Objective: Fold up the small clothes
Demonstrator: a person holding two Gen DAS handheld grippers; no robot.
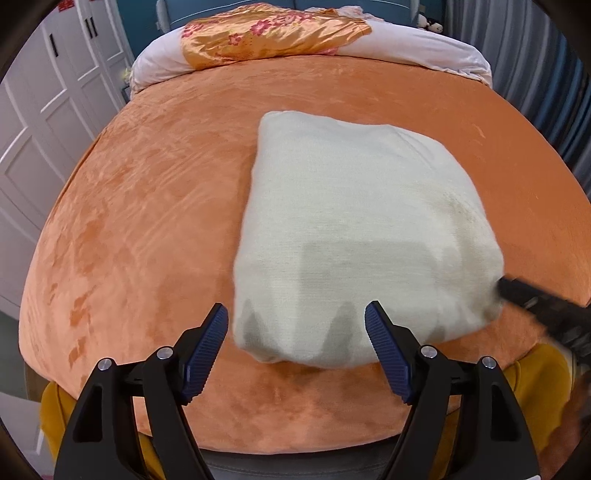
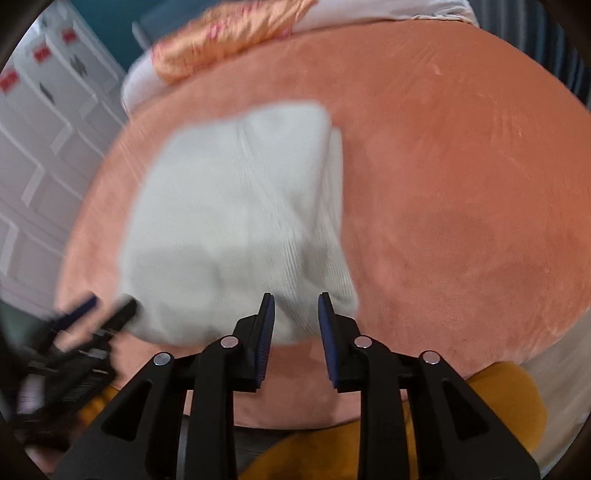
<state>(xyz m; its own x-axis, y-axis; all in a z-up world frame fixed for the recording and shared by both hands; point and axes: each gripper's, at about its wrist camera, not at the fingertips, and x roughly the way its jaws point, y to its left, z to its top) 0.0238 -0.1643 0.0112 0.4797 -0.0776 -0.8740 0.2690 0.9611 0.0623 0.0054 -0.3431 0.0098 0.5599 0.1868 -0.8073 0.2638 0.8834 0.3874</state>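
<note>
A cream knit garment (image 1: 354, 236) (image 2: 236, 221) lies folded into a thick rectangle on the orange plush bedcover (image 1: 147, 221) (image 2: 461, 184). My left gripper (image 1: 297, 310) hovers over the garment's near edge, wide open, with nothing pressed between its blue pads (image 1: 207, 350). My right gripper (image 2: 296, 295) stands at the near right corner of the garment with a narrow gap between its pads; the cloth shows behind the gap and is not pinched. The right gripper (image 1: 535, 302) shows at the right edge of the left wrist view. The left gripper (image 2: 92, 314) appears blurred at the garment's left corner.
An orange floral satin cushion (image 1: 269, 33) and a white pillow (image 1: 424, 48) lie at the bed's far end. White wardrobe doors (image 1: 44, 122) stand to the left, a grey curtain (image 1: 535, 74) to the right. A person's yellow clothing (image 2: 498, 402) is at the near edge.
</note>
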